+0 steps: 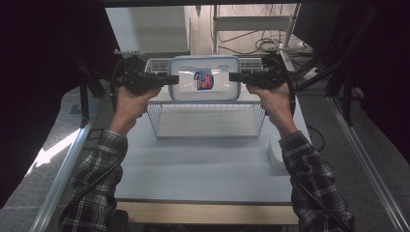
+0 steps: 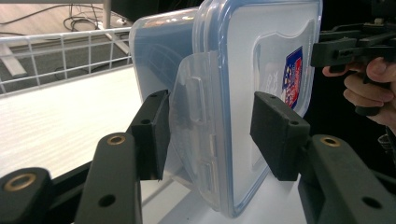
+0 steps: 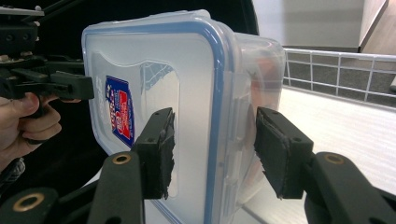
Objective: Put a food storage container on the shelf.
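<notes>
Holding the plastic container (image 1: 204,78) between both tools, you have it in the upper middle of the high view, above the far part of the white wire basket (image 1: 208,129). Its long axis runs left to right across that frame, and its blue-rimmed lid, with the red and blue label (image 1: 204,80), faces up toward the camera.

Your left gripper (image 1: 170,79) comes in from the left of the frame at the container's left short end, and your right gripper (image 1: 233,77) from the right at the opposite end, so the box spans the gap between the two.

In the left gripper view the container (image 2: 243,93) stands on edge in the picture; its side latch sits between the two black jaws, one jaw on the lid side and one on the base side. In the right gripper view the container (image 3: 177,107) sits the same way, rim and latch between the jaws. Both tools appear clamped on the box ends, though I can't make out pad contact for certain.
</notes>
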### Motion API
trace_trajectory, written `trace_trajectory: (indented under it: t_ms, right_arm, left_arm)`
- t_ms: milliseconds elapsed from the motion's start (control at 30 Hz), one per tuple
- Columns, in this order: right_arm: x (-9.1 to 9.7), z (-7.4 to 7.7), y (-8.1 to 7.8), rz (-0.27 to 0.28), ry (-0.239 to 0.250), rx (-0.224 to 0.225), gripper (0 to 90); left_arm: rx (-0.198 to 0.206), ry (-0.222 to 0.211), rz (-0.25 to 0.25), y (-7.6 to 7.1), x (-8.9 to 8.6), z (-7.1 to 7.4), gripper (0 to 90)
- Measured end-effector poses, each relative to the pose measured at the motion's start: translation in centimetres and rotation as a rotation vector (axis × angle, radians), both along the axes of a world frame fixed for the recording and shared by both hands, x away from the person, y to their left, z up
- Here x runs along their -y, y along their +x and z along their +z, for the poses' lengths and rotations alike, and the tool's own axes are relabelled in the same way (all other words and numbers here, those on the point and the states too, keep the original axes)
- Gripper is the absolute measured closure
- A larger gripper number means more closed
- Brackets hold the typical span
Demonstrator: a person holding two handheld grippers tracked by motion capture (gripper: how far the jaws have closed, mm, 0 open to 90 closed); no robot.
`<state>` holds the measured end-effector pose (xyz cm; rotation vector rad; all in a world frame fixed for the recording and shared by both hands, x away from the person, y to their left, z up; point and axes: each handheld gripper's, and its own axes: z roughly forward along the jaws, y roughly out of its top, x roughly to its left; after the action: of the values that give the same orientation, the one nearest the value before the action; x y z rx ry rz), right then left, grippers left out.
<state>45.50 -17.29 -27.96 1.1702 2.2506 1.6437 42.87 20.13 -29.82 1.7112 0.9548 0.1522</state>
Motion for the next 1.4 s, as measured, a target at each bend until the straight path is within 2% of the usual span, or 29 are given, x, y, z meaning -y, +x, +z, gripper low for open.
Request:
trace_trajectory:
  t_ms: [33,133,300,433,533,667,1000,1267,1300,1333,1367,1400]
  right_arm:
    - [0.0,0.0,0.0,0.000,0.000,0.000,48.9]
    - [-0.2,-0.3,0.8,-0.007,-0.003,-0.014,48.5]
    - [-0.3,-0.9,1.6,-0.013,-0.016,-0.042,47.7]
    - [-0.3,-1.1,1.8,-0.008,-0.014,-0.043,47.5]
    - [-0.3,-1.2,1.9,-0.009,-0.017,-0.039,46.1]
    - [-0.4,-1.5,2.1,-0.010,-0.013,-0.029,44.7]
    - [-0.4,-1.7,2.3,-0.016,-0.012,-0.026,44.2]
    - [-0.6,-1.9,2.6,-0.018,-0.020,-0.039,40.8]
    - [-0.6,-2.1,2.7,-0.026,-0.039,-0.037,45.8]
    - [-0.7,-2.3,2.7,-0.031,-0.061,-0.039,45.2]
    - [-0.7,-2.3,2.7,-0.031,-0.061,-0.039,45.2]
    - [-0.8,-2.8,2.9,-0.040,-0.070,-0.052,44.4]
  left_arm:
    - [0.000,0.000,0.000,0.0,0.0,0.0,48.5]
    - [-0.034,-0.012,0.006,0.8,-0.1,-0.4,48.3]
    - [-0.052,-0.017,0.011,1.5,-0.1,-0.9,48.1]
    - [-0.067,-0.028,0.012,1.8,-0.1,-1.1,47.4]
    - [-0.050,-0.034,0.018,1.8,0.0,-1.3,46.3]
    - [-0.011,0.003,0.041,1.8,0.8,-1.7,39.6]
    - [-0.001,-0.014,0.051,2.1,0.8,-2.1,38.2]
    - [0.003,0.013,0.065,2.2,1.2,-2.1,34.3]
    - [0.000,0.016,0.066,2.2,1.3,-2.2,31.2]
    - [-0.037,0.011,0.070,2.6,1.2,-2.5,27.8]
    - [-0.037,0.011,0.070,2.6,1.2,-2.5,25.9]
    - [-0.059,-0.039,0.059,3.0,0.7,-3.0,26.3]
